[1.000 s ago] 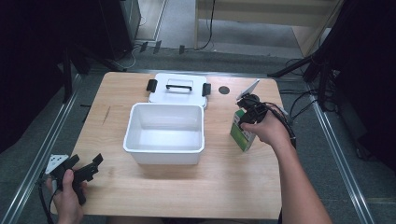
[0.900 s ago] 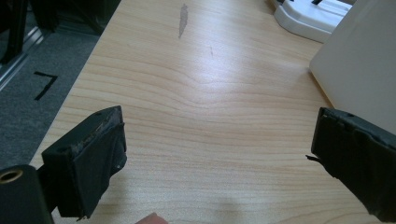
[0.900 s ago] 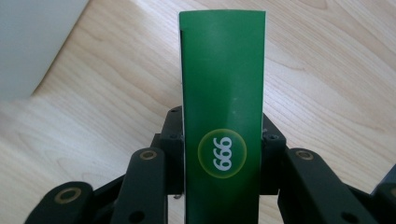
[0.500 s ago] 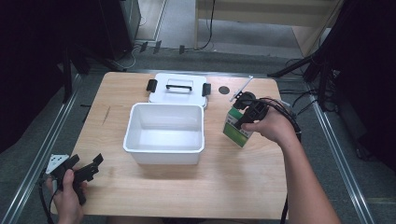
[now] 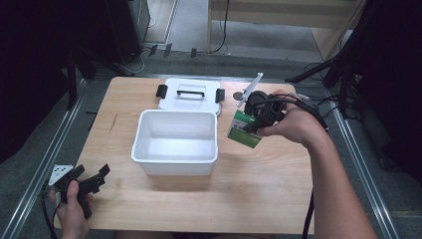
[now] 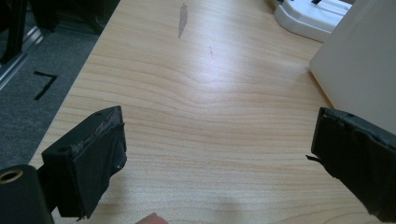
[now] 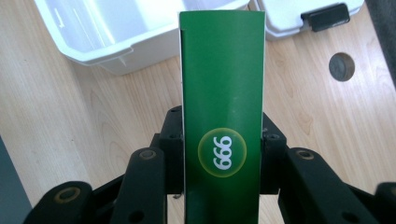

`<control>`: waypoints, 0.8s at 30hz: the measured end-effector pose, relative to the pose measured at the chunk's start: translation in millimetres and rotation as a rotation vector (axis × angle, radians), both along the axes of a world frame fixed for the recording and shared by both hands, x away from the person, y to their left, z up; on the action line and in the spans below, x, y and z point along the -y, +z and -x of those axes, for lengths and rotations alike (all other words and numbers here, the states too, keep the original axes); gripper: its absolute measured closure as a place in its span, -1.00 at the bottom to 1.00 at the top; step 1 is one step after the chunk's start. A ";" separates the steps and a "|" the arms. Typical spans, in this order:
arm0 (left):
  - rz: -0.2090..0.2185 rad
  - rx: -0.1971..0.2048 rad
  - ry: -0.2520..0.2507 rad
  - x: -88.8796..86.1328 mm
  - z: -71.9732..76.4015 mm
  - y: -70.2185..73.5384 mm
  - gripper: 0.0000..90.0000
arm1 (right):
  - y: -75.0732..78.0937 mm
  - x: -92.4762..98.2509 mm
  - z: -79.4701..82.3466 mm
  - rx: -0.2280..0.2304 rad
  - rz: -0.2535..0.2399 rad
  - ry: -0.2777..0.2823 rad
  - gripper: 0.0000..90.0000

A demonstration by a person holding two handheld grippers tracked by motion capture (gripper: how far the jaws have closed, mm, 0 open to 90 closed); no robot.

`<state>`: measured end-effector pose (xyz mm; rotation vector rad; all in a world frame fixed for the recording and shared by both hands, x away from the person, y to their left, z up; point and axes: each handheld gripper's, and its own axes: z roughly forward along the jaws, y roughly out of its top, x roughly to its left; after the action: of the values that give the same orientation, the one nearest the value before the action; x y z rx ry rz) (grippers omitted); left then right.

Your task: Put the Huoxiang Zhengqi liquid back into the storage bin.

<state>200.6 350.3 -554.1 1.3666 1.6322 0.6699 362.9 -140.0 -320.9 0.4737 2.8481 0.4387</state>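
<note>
Green cardboard carton [image 5: 244,130], tall and narrow, sits clamped in my right gripper [image 5: 255,122] above the wooden table [image 5: 268,189]; the open white plastic bin [image 5: 175,158] lies at nine o'clock, just beside it. My left gripper [image 5: 89,180], jaws apart and empty, rests well away at the table's seven o'clock corner.

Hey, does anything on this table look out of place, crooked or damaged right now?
Nothing spilled or broken. The bin's lid lies off behind the white bin, and the wood carries a dark scuff.

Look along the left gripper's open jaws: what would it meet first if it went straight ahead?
Probably nothing soon: the left gripper faces bare table. The white box lies off to its right.
</note>
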 end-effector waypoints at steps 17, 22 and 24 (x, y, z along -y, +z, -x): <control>0.000 -0.003 -0.001 -0.5 0.0 0.0 -0.91 | 31.6 -10.5 1.1 0.015 -0.067 0.045 0.43; -0.001 -0.002 -0.001 -0.6 -0.1 -0.2 -0.91 | 46.8 -23.8 3.4 0.031 -0.054 0.079 0.43; -0.001 -0.003 -0.002 -0.7 -0.2 -0.3 -0.91 | 49.1 -26.7 3.9 0.033 -0.052 0.084 0.43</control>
<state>200.8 350.9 -554.4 1.3698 1.6330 0.6680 359.0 -113.4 -271.8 0.3540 2.8382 0.5313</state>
